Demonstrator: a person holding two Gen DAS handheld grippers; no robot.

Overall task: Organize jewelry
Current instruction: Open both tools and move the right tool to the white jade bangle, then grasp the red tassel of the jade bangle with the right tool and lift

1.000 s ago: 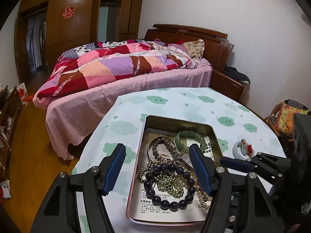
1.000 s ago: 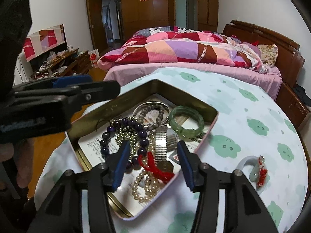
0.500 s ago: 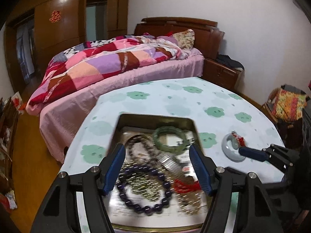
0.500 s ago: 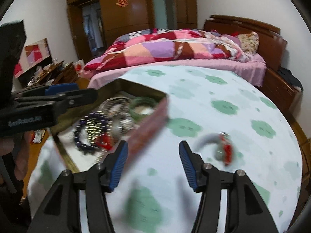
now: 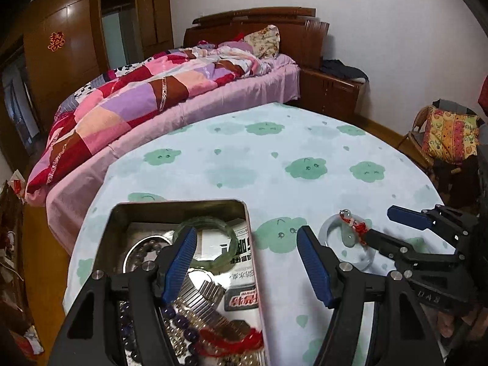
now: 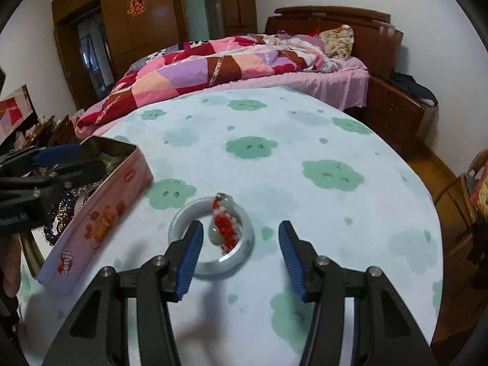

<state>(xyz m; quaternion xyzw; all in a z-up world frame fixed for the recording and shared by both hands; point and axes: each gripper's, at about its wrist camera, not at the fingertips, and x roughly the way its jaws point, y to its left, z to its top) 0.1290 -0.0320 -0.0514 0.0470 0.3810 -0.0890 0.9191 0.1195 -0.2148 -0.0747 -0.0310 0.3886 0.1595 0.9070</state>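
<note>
An open pink tin (image 5: 183, 204) on the table holds a green bangle (image 5: 213, 221), a purple bead bracelet (image 5: 183, 323), a metal watch band (image 5: 201, 292) and a red cord (image 5: 231, 338). My left gripper (image 5: 247, 235) hovers open over the tin's right edge, holding nothing. To the right of the tin (image 6: 100, 213), a pale bangle (image 6: 210, 270) lies on the cloth with a red-corded jade pendant (image 6: 224, 228) across it. Just above them is my right gripper (image 6: 240, 228), its jaws closing a little. The pendant shows between its pads, untouched.
The round table (image 5: 274, 140) carries a pale blue cloth with green clouds. A bed with a patchwork quilt (image 5: 137, 100) stands behind it. To the right is a chair with a bright cushion (image 5: 448, 134). My left gripper (image 6: 88, 157) reaches over the tin in the right wrist view.
Both grippers have swung right. The left one went from the tin's middle to its right edge. The right one left the tin and now hangs over the pale bangle.
</note>
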